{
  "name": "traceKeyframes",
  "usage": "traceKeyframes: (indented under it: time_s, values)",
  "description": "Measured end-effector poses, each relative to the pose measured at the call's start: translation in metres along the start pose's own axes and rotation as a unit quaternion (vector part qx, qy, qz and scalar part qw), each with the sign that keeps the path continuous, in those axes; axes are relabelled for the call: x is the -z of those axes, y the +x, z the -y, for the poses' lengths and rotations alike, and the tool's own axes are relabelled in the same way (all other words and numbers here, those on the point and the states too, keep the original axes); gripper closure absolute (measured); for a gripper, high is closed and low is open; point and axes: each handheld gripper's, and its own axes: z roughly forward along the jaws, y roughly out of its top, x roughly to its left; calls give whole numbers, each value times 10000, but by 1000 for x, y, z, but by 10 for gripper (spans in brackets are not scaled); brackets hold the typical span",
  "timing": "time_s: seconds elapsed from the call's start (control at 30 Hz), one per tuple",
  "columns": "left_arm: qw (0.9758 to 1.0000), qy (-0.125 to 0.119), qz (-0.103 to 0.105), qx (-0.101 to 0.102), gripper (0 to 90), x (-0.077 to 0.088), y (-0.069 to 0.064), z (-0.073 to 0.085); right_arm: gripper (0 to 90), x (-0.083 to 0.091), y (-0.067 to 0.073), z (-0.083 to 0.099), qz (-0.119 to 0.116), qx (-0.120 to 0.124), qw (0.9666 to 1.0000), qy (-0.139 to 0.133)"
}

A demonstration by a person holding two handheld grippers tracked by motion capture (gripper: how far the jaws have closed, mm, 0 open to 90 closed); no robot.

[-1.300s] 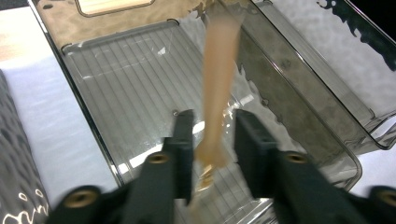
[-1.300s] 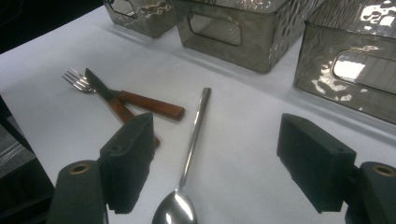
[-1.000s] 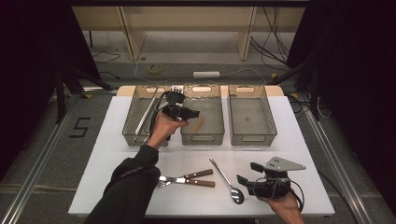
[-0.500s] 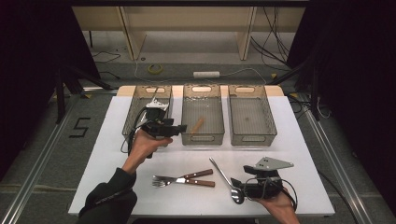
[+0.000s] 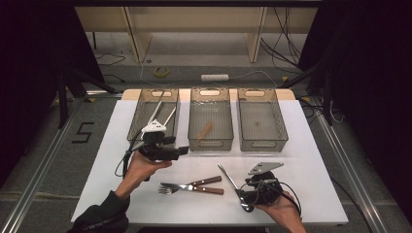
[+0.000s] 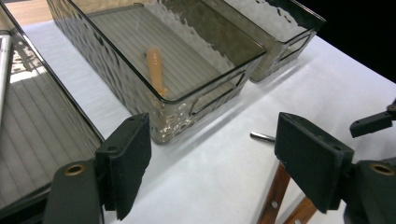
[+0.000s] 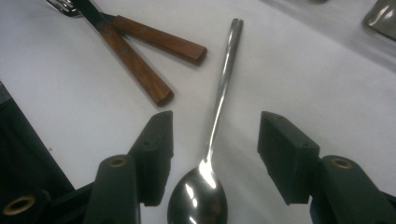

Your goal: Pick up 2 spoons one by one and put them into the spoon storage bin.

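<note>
Left gripper [image 5: 182, 151]: a second ago it hung over the middle tray; now it has drawn back toward the near left, off that tray's near left corner. Its jaws have just been opening and stand apart with nothing between them.
Left tray [image 5: 141, 124]: holds long metal utensils [image 5: 160, 112] leaning along its length, as before.
Middle tray [image 5: 210, 141]: a pale wooden-looking stick [image 5: 205, 130] lies on its floor; it was hidden under the gripper a second ago.
Right tray [image 5: 272, 141]: unchanged on the far right.
Wooden-handled cutlery [image 5: 192, 186]: two pieces lie crossed near the middle of the near edge, unmoved.
Spoon [image 7: 215, 126]: lies on the table at the near right, bowl toward the person, handle running far and left.
Right gripper [image 7: 212, 156]: its jaws have just been closing and now straddle the spoon's neck, the pads [image 7: 156, 156] not yet touching it.
Table [image 5: 311, 160]: white top, all three trays in a row along its far side.
Room: grey floor with a painted 5 [image 5: 82, 132] at left, cables and a wooden frame beyond, dark curtains on both sides.
</note>
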Motion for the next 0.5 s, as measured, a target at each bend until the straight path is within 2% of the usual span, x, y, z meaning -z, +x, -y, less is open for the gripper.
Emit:
traceKeyframes:
  time_s: [0.1, 0.3, 0.5]
  values:
    - [9999, -119, -30, -43, 263, 6, -2, 7, 488, -3, 1, -1, 7, 29, 10000, 72]
    - [9998, -182, -38, 6, 260, 16, -3, 20, 540, -9, 2, -3, 15, 33, 9998, 217]
    - [9997, -244, -60, -64, 256, 20, -5, 32, 591, -15, 4, -6, -11, 73, 9993, 360]
